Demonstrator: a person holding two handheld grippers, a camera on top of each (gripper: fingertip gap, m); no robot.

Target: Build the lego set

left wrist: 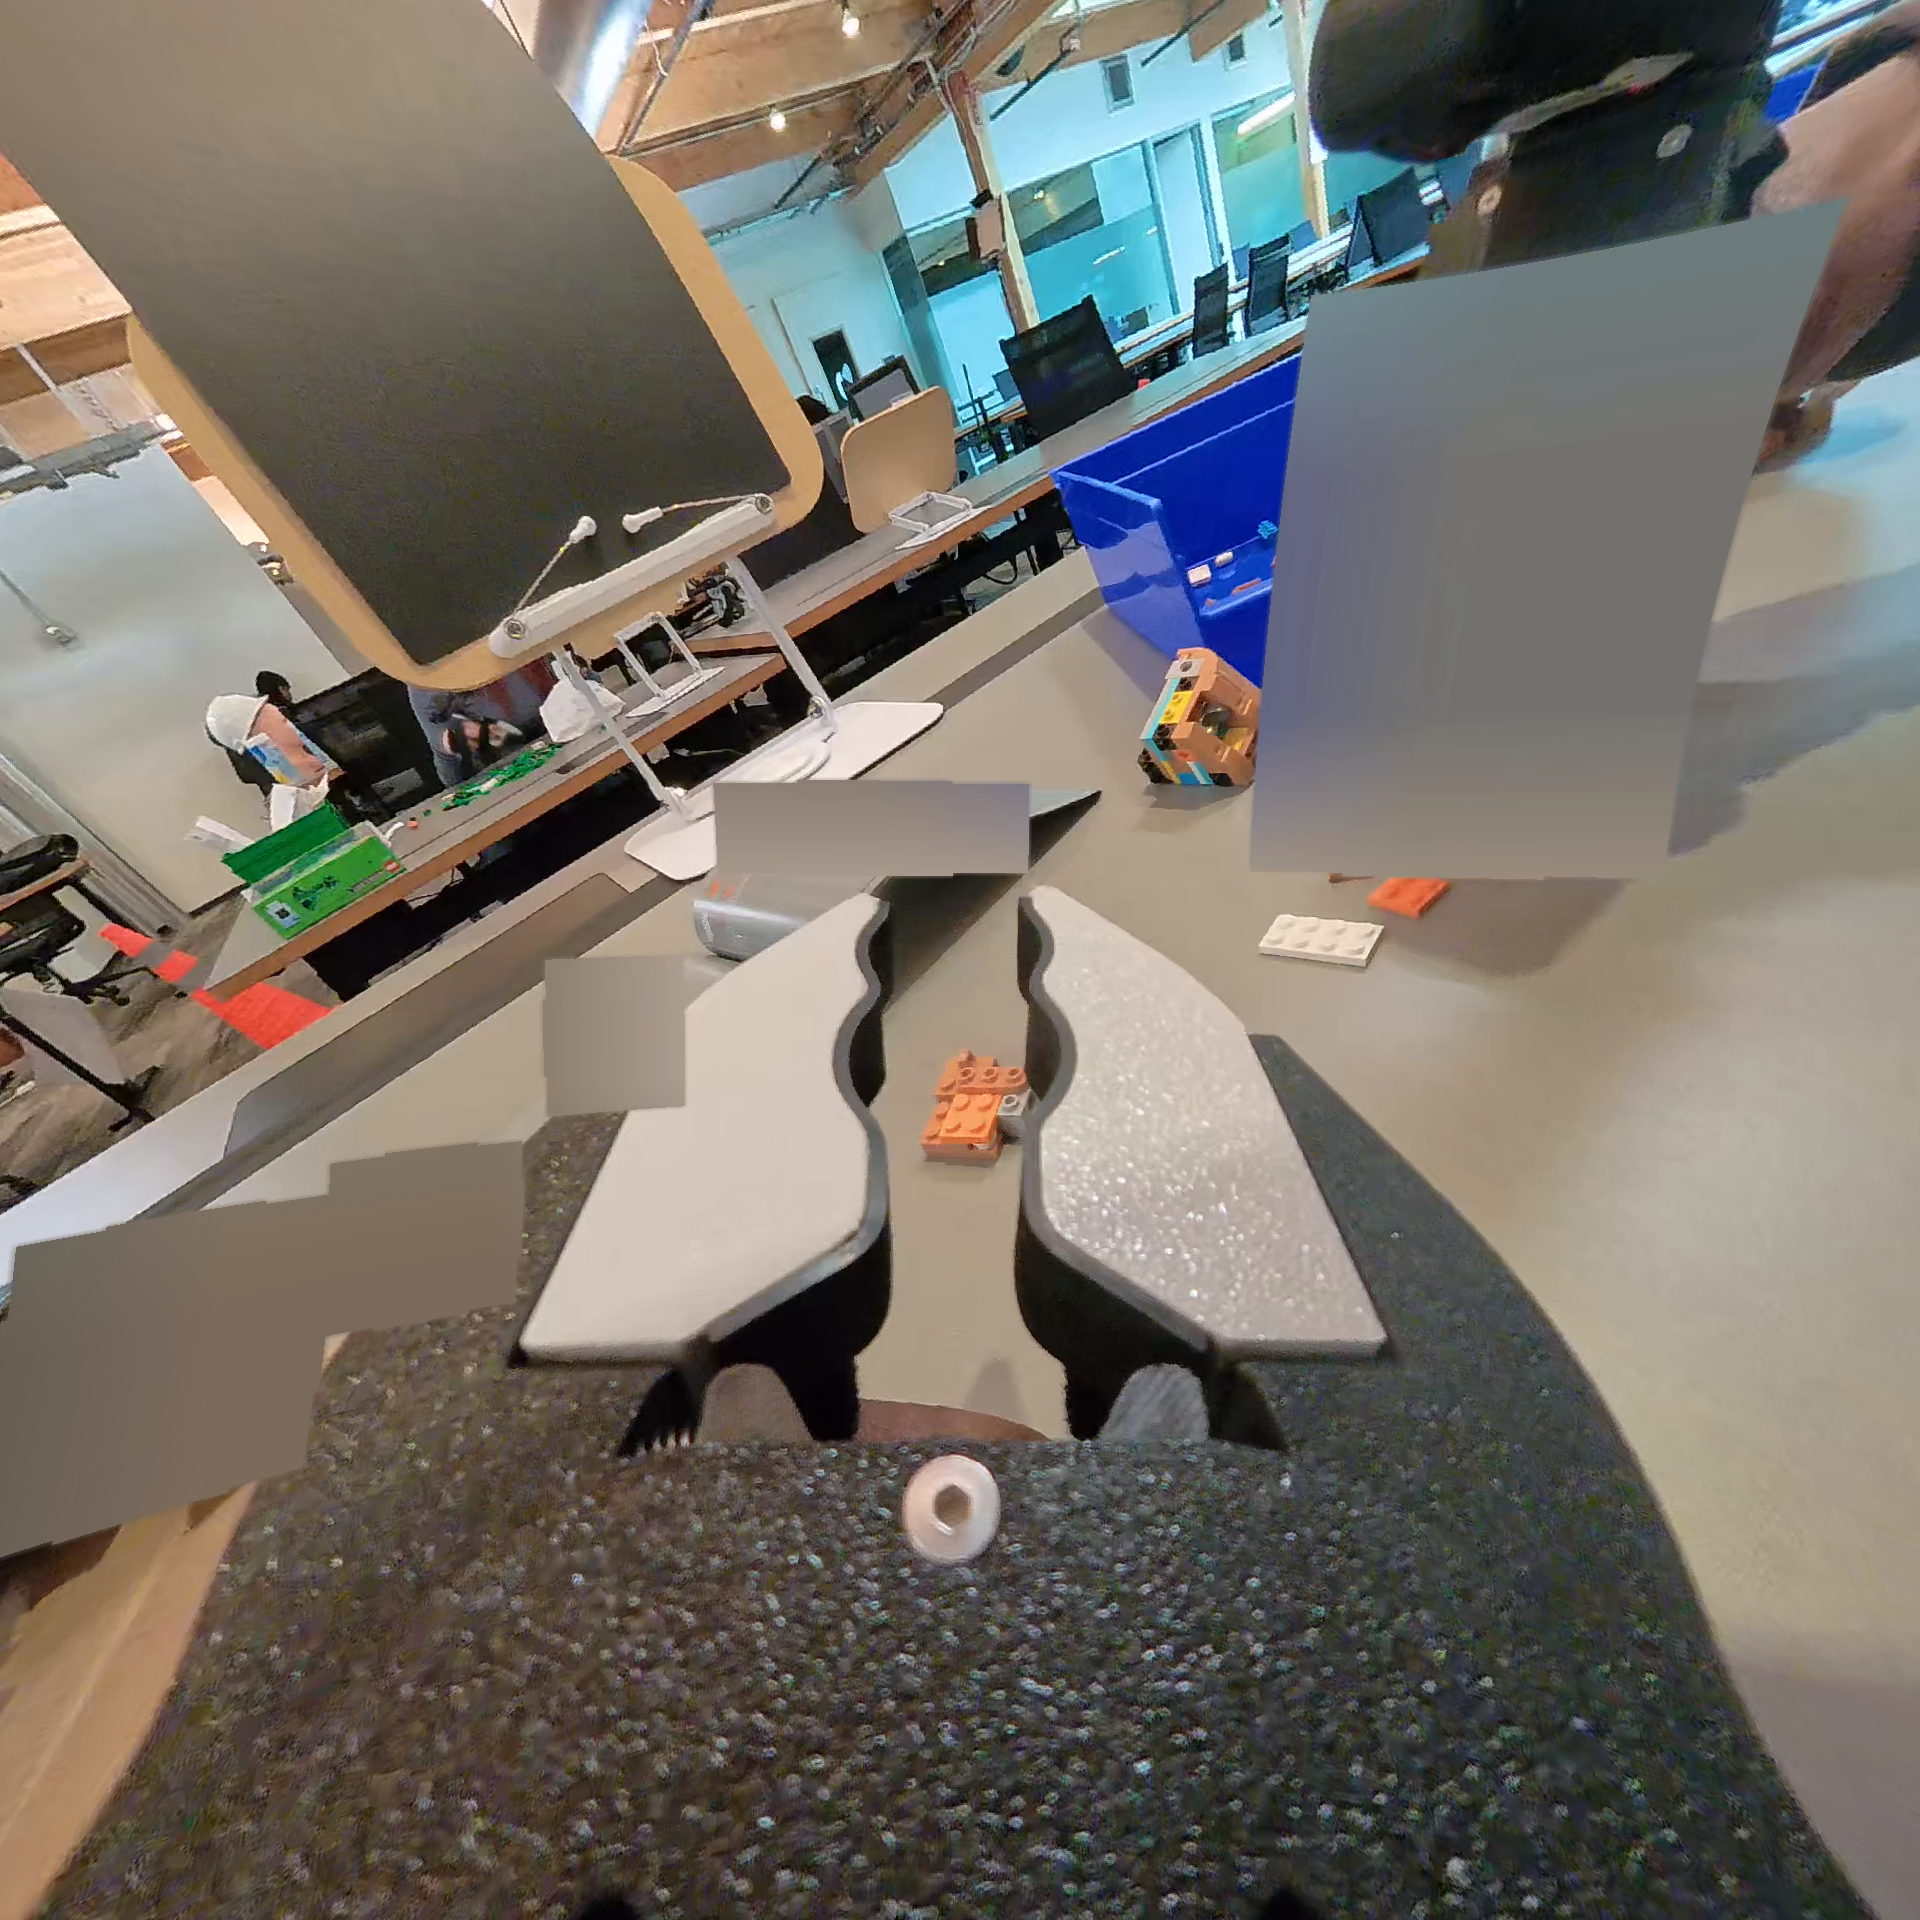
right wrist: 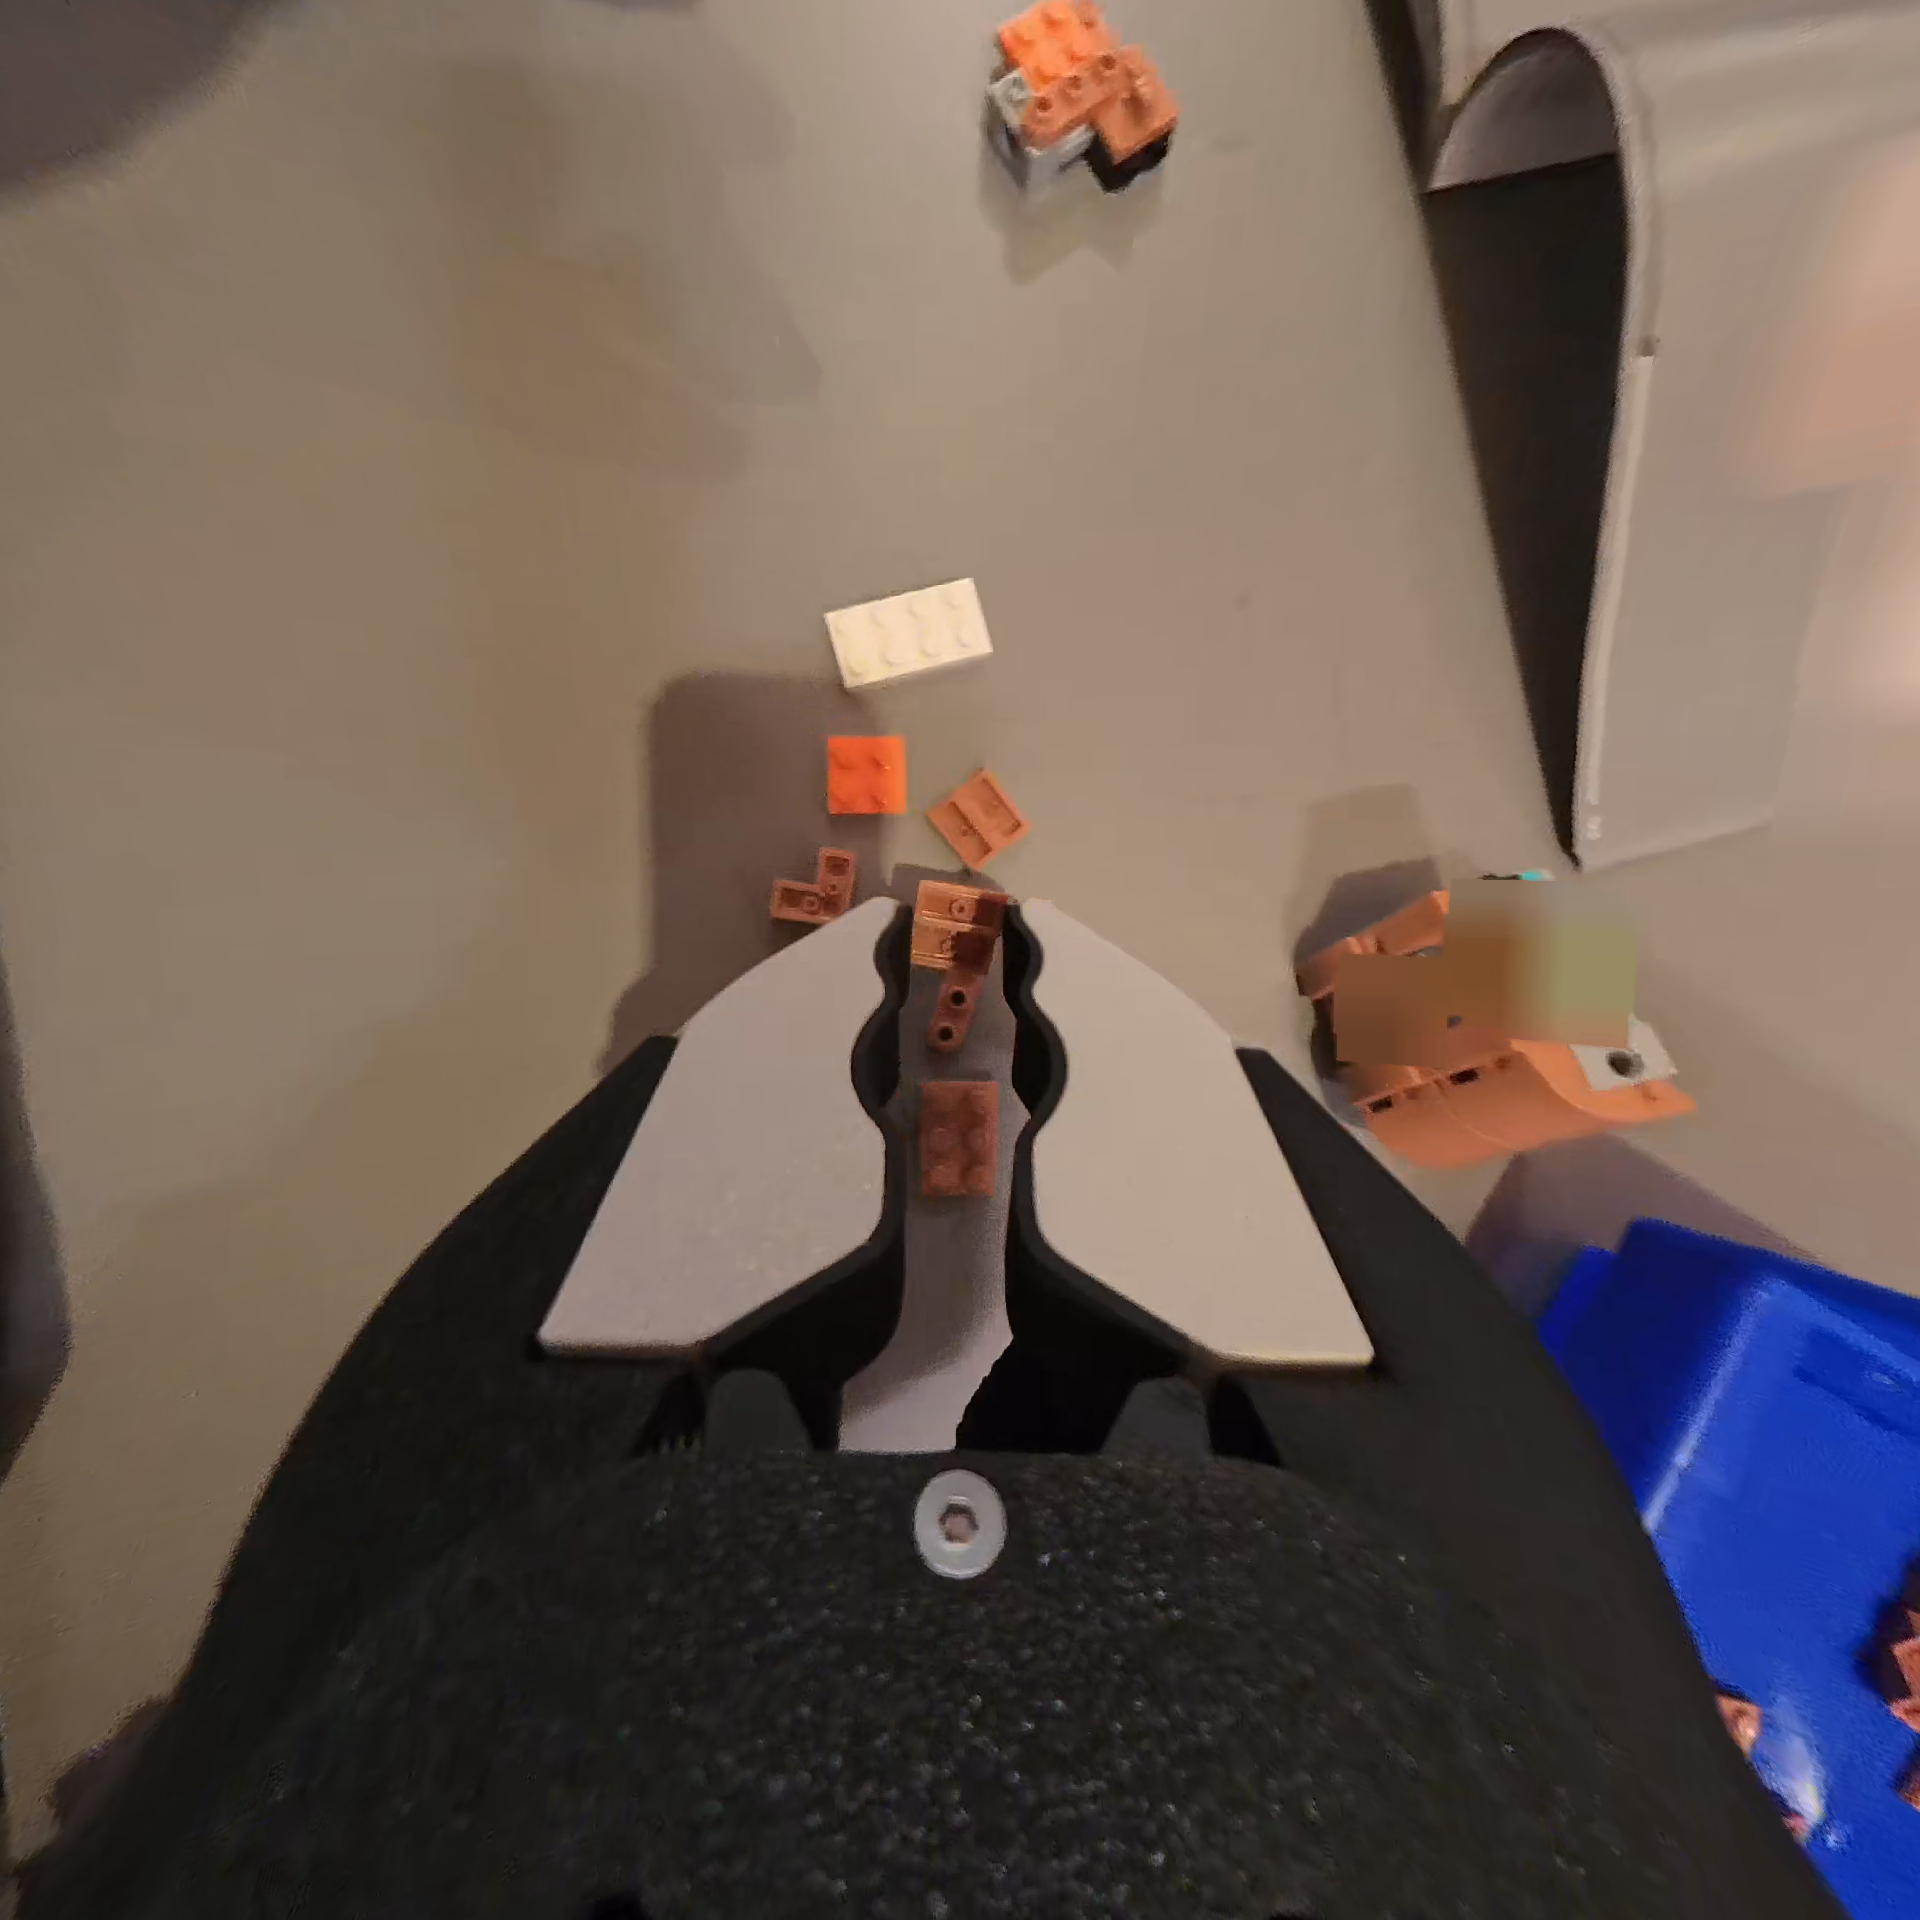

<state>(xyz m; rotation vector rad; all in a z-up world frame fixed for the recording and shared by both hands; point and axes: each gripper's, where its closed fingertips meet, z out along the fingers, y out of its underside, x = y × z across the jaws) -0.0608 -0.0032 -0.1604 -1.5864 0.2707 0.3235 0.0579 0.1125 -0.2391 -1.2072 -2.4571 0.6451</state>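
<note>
Lying flat: studded white brick (right wrist: 906, 632)

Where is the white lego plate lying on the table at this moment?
In the right wrist view, the white plate lies flat on the grey table, ahead of the right gripper, just beyond the orange square plate.
</note>
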